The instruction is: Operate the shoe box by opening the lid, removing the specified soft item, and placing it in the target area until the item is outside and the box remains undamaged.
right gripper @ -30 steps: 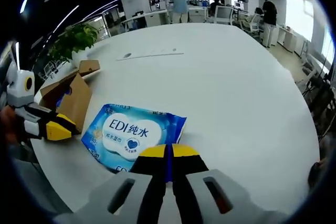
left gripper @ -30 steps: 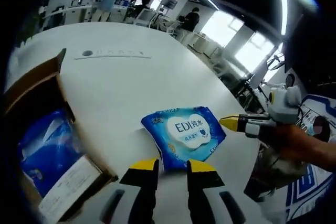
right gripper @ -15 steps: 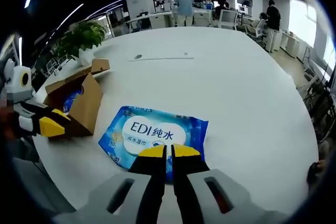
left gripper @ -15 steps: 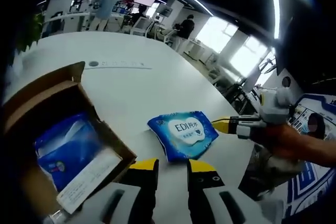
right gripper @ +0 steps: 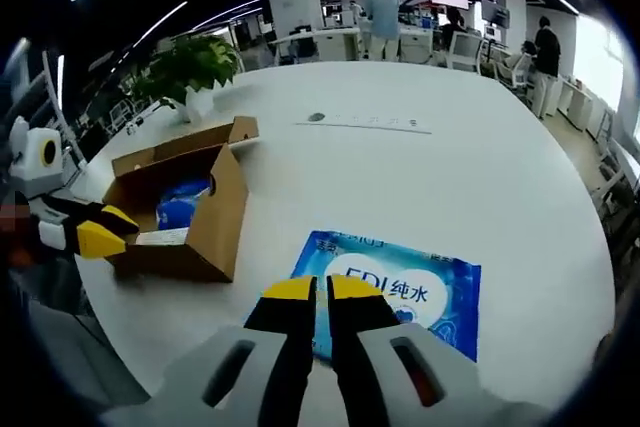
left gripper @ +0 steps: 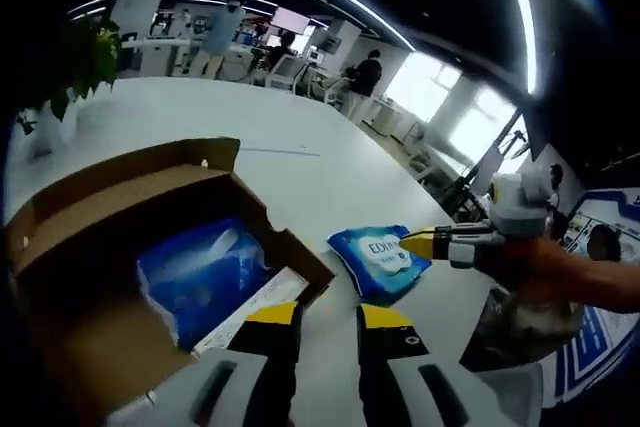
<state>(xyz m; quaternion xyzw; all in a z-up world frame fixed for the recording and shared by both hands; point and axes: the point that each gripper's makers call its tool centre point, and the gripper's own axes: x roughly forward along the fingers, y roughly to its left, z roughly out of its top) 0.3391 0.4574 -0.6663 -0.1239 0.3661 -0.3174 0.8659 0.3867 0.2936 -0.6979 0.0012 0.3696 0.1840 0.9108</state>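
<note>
Backing both hands away cleanly is what this step calls for, as I judge it: the wipes pack is already out and flat on the table (right gripper: 520, 147), so I want my pull-back level and unhurried, catching neither the pack's edge nor the cardboard flaps.

On that white round table, the shoe box (left gripper: 120, 237) sits open, flaps spread, brown cardboard with no tear or crush that I can see. In the right gripper view it (right gripper: 190, 212) stands well apart from the pack, up and to the left. Inside it lies a blue package (left gripper: 195, 272) with a white card or paper beside it; what that package is I cannot tell.

The soft item, a blue pack of wipes (right gripper: 395, 292) with a white label, lies flat on the bare table just ahead of my right gripper (right gripper: 320, 289). Those jaws are closed tip to tip, or nearly, with nothing between them; from this angle I cannot tell whether the tips overlap the pack's near edge or just sit in front of it. In the left gripper view the pack (left gripper: 380, 259) lies just beyond the box's corner, with the other gripper's yellow tip over it.

My left gripper (left gripper: 323, 314) has its jaws parted a little, empty, hanging near the box's front wall without touching it.
</note>
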